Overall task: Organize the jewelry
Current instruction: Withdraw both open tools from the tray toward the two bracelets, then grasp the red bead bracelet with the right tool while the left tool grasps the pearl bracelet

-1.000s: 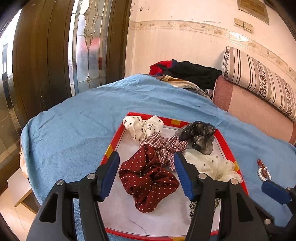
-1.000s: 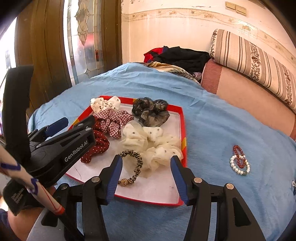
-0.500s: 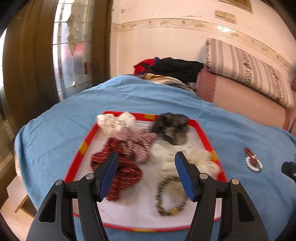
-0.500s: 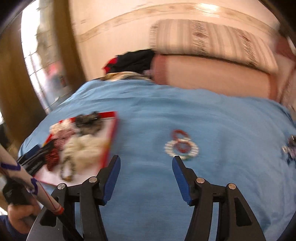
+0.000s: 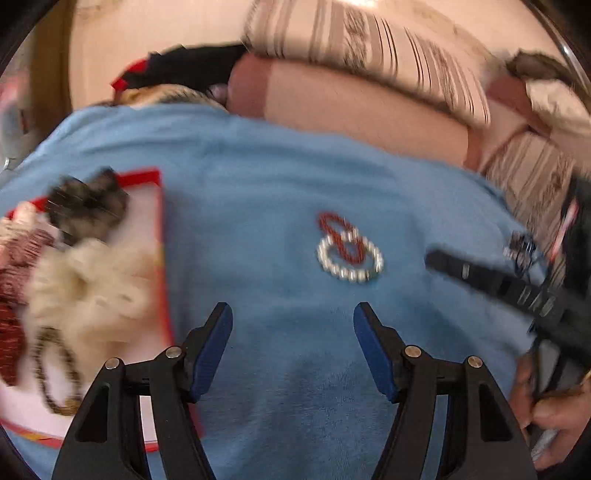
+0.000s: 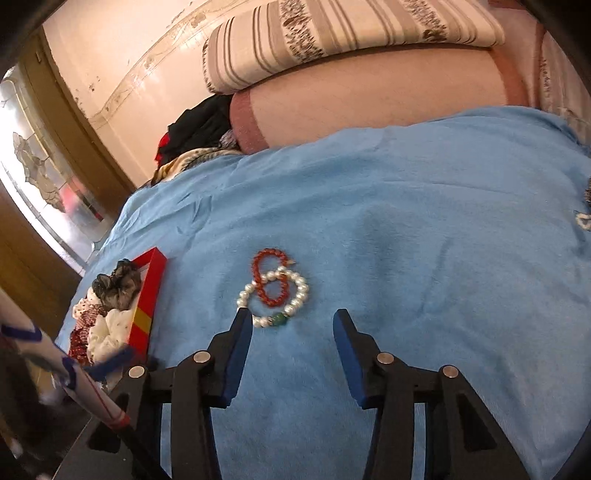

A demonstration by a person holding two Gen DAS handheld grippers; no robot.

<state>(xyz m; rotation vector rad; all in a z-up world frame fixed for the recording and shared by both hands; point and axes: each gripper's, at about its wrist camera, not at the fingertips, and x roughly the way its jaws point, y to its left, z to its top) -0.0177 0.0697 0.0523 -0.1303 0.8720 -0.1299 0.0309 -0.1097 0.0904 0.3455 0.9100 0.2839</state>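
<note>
Blue blanket [image 5: 258, 192] covers a bed, seen blurred through the left wrist camera, with a pink bolster [image 5: 351, 107] and a striped pillow [image 5: 369, 44] along the far wall. At the left edge lies a red-rimmed tray [image 5: 161, 236] holding soft fabric scrunchies [image 5: 88, 288] and a dark patterned bangle [image 5: 55, 373]. Well apart from the tray, out on the bare blanket, a white pearl bracelet [image 5: 349, 271] lies flat with a red bead bracelet [image 5: 338, 230] overlapping it. Near the bottom, the left gripper [image 5: 291, 345] hovers short of the bracelets; its blue-padded jaws are opening, with only blanket between them. At the right edge the black body of the right gripper [image 5: 498, 284] reaches in, held by a hand [image 5: 546, 406]. From the right wrist camera, sharper, the same blanket [image 6: 406, 221] fills the middle, the bolster [image 6: 369, 96] and striped pillow [image 6: 332, 33] behind it, and a glazed wooden door [image 6: 44, 177] at the left. The tray [image 6: 149, 291] sits at the left with the scrunchies [image 6: 107, 325] piled inside. The pearl bracelet [image 6: 299, 291], which carries one green bead, and the red bead bracelet [image 6: 267, 277] crossing it lie just beyond the fingertips of the right gripper [image 6: 291, 341], nearer its left finger. Its jaws are closing and hold nothing; the bracelets are not yet between them
</note>
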